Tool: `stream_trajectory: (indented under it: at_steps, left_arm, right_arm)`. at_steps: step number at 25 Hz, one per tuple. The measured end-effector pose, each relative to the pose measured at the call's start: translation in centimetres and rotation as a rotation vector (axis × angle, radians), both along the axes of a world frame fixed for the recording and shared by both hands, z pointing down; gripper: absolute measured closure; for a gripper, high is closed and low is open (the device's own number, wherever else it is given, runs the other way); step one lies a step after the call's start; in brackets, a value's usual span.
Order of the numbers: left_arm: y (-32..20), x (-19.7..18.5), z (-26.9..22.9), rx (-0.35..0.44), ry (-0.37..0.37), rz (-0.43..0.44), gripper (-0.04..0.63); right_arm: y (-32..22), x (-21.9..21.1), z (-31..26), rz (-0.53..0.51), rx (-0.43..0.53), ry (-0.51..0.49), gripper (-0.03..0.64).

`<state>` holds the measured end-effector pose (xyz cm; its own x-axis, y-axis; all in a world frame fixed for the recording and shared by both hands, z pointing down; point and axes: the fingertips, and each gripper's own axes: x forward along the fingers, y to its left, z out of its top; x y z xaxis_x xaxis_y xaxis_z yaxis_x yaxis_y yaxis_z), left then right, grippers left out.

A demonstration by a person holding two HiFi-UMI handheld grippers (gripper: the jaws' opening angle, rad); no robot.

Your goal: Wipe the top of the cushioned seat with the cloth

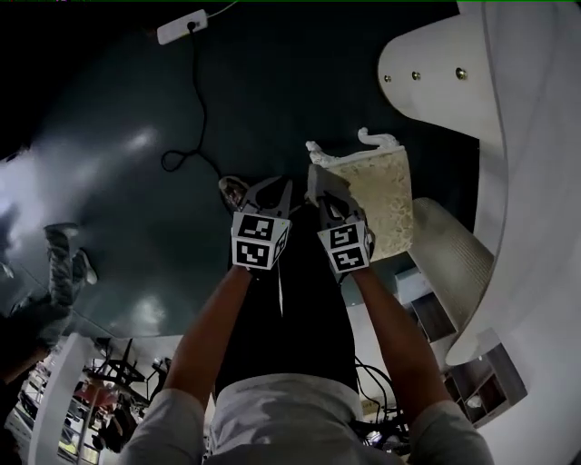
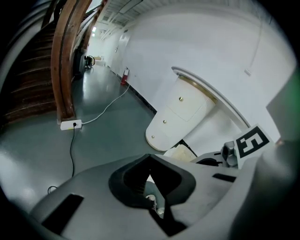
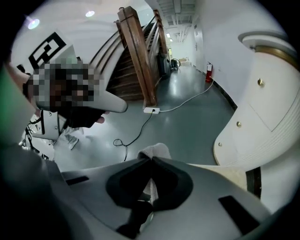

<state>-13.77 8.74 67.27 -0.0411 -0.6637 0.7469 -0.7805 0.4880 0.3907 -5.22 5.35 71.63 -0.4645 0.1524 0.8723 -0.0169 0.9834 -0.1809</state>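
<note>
Right gripper [image 1: 325, 192], jaws pinched shut on cream knobbly cloth [image 1: 377, 195], sits nearer the beige cushioned seat [image 1: 449, 259] at lower right of it; left gripper [image 1: 270, 191] closed, empty.

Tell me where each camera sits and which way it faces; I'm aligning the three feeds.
Head view: on the person's head, facing steeply down at the dark glossy floor; forearms, left gripper and right gripper show.
Left gripper view: on that gripper, along its shut jaws toward a white curved brass-studded panel; right gripper at right.
Right gripper view: on that gripper, along jaws shut on the cream textured cloth, down a hallway; left gripper at left.
Shared: all three show the white power strip.
</note>
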Motion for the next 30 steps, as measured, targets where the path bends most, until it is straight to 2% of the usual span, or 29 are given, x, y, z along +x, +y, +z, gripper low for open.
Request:
stream_trajectory:
  at_steps: [5, 10, 19, 25, 30]
  left_arm:
    - [-1.3, -0.9, -6.6, 0.022, -0.026, -0.004, 0.581]
    - [-3.0, -1.2, -13.2, 0.036, -0.087, 0.050, 0.581]
    - [-6.6, 2.3, -24.6, 0.099, -0.150, 0.083, 0.581]
    - [-11.8, 6.3, -30.8, 0.164, -0.215, 0.204, 0.581]
    - [-14.5, 8.6, -32.7, 0.175, -0.227, 0.355, 0.581]
  right_arm:
    - [-0.6, -1.1, -7.2, -0.008, -0.005, -0.070, 0.603]
    - [-2.3, -2.0, -15.1, 0.022, 0.014, -0.166, 0.603]
    - [-7.9, -0.5, -27.2, 0.038, 0.117, -0.319, 0.603]
    - [-10.2, 3.3, -33.9, 0.099, 0.109, -0.411, 0.603]
    - [-12.0, 5.4, -36.4, 0.221, 0.144, -0.448, 0.603]
